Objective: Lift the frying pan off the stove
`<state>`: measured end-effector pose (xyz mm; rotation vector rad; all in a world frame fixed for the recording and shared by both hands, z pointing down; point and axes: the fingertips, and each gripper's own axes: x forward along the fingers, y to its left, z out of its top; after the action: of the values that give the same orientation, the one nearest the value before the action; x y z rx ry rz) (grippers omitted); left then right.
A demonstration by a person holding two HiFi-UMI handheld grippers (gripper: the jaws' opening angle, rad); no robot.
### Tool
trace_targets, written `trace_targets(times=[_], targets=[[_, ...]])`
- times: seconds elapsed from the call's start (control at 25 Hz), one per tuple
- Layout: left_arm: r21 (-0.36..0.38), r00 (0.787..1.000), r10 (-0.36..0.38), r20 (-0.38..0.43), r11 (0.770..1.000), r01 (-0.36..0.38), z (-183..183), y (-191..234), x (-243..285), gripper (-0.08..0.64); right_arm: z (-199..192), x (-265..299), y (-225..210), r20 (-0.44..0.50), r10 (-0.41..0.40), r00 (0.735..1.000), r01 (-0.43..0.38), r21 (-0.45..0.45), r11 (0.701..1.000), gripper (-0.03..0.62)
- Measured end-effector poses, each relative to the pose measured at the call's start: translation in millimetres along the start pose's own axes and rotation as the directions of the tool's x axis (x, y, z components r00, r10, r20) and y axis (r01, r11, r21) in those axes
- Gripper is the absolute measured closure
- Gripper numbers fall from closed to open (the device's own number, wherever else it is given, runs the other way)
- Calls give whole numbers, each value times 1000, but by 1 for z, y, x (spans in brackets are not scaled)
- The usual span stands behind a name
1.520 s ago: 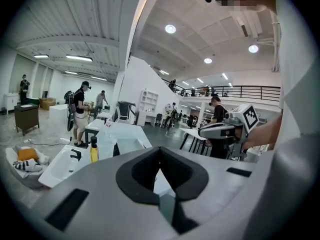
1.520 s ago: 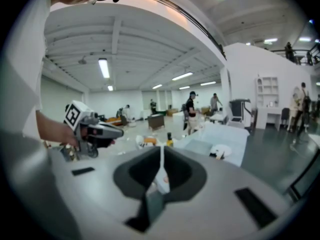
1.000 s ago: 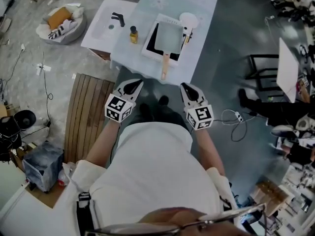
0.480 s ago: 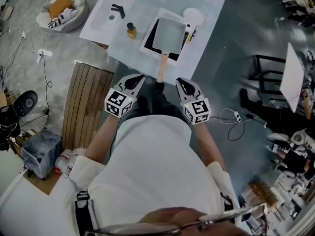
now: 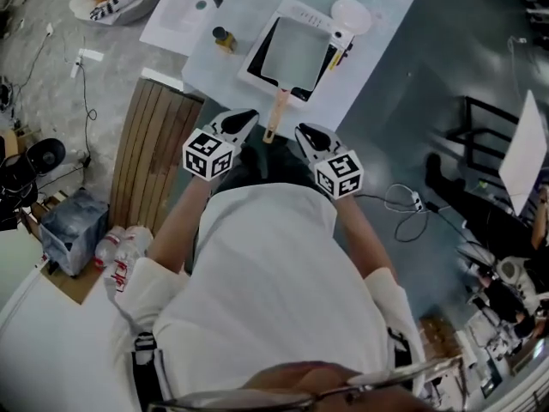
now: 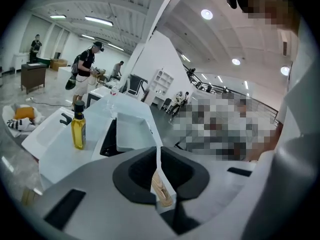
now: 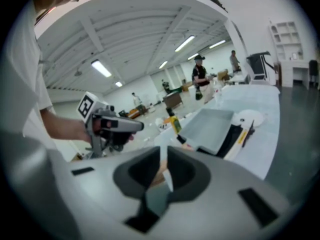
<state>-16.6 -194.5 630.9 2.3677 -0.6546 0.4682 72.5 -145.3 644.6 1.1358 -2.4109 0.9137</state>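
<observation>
Black stove [image 5: 261,57] mostly hidden beneath frying pan [image 5: 296,51].

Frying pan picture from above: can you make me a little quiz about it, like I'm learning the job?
1. Pick one: the frying pan sits A) on the stove, B) on the floor, C) in a claw.
2. True or false: the left claw and the right claw are both shut and hold nothing.
3. Fill in: the pan's wooden handle points toward the ____.
Key: 1 A; 2 true; 3 person.
</observation>
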Motion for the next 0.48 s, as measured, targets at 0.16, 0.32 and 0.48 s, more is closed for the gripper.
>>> trace_targets(times=[0.16, 0.32, 0.48], targets=[[-50, 999, 7, -50, 999, -10, -7, 10, 19, 465, -17, 15, -12, -71, 76, 995, -73, 48, 996, 549], [-108, 995, 0, -100, 994, -11, -15, 20, 34, 442, -29, 26, -15, -103, 149, 984, -136, 120, 983, 492], [-204, 987, -58, -149, 979, 27, -26, 28, 50, 425, -40, 40, -14, -132, 203, 970, -178, 181, 967, 457]])
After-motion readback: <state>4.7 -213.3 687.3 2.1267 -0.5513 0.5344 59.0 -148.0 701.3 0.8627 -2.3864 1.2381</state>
